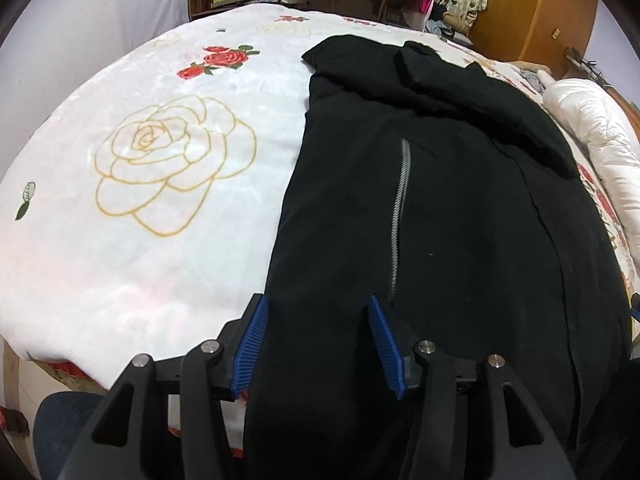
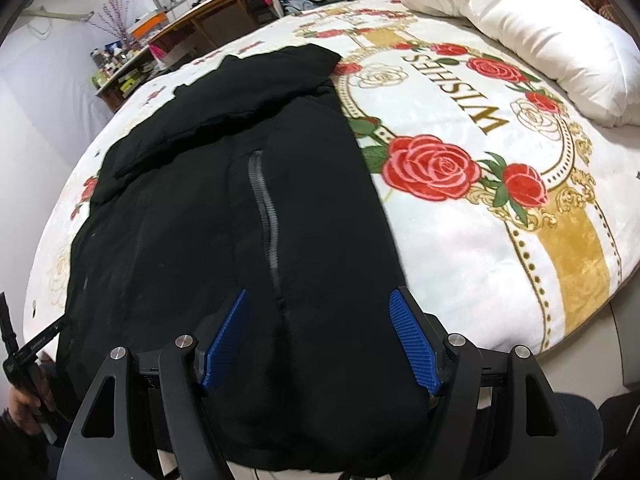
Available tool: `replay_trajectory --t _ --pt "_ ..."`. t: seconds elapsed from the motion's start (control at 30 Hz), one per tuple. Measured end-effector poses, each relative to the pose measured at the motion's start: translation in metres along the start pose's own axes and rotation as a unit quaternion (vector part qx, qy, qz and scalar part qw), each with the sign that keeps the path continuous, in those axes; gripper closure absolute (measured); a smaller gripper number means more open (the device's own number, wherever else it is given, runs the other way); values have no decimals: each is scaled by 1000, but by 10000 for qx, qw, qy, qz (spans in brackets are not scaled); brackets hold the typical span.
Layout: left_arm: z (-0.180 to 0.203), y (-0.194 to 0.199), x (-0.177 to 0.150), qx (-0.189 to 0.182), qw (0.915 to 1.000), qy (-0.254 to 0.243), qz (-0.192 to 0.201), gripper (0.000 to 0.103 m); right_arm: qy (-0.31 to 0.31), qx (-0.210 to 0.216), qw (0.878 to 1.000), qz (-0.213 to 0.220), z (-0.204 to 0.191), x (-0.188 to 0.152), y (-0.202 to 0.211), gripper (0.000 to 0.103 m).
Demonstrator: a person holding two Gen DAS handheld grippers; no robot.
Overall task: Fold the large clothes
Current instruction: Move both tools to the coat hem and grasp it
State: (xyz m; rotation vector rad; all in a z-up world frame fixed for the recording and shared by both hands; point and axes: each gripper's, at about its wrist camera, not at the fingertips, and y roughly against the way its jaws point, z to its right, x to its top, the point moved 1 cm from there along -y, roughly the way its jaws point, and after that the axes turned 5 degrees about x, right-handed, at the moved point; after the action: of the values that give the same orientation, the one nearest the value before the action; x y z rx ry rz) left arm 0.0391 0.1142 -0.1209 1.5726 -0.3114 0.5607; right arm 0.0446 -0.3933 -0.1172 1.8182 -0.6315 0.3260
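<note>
bed (image 1: 120, 272) under white rose blanket (image 2: 480, 240) | black jacket (image 1: 440, 220) lies flat along it, sleeves folded in, zip (image 2: 264, 216) up, hem at near edge | white duvet (image 2: 540, 40) bunched at far right | left gripper (image 1: 318, 346) jaws apart over hem, nothing clamped | right gripper (image 2: 320, 340) spread wide above hem, astride zip

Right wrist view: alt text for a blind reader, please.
A black jacket with a zipper lies lengthwise on a rose-print blanket, its near end between the open right gripper. A white duvet is bunched at the far right.
</note>
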Motion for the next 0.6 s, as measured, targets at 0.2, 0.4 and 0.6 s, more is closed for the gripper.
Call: replay_trajectory --t 0.2,0.4,0.6 --pt "-2 -13 0 56 10000 42 -60 42 -511 74 9981 -351 28 3 -17 31" --pt "-6 -13 -10 8 9995 254 -167 37 -622 333 9939 -846 32 -6 -29 30" --pt "-3 -7 -23 -10 9986 461 -265 41 -649 458 9913 -1045 27 -15 -26 30"
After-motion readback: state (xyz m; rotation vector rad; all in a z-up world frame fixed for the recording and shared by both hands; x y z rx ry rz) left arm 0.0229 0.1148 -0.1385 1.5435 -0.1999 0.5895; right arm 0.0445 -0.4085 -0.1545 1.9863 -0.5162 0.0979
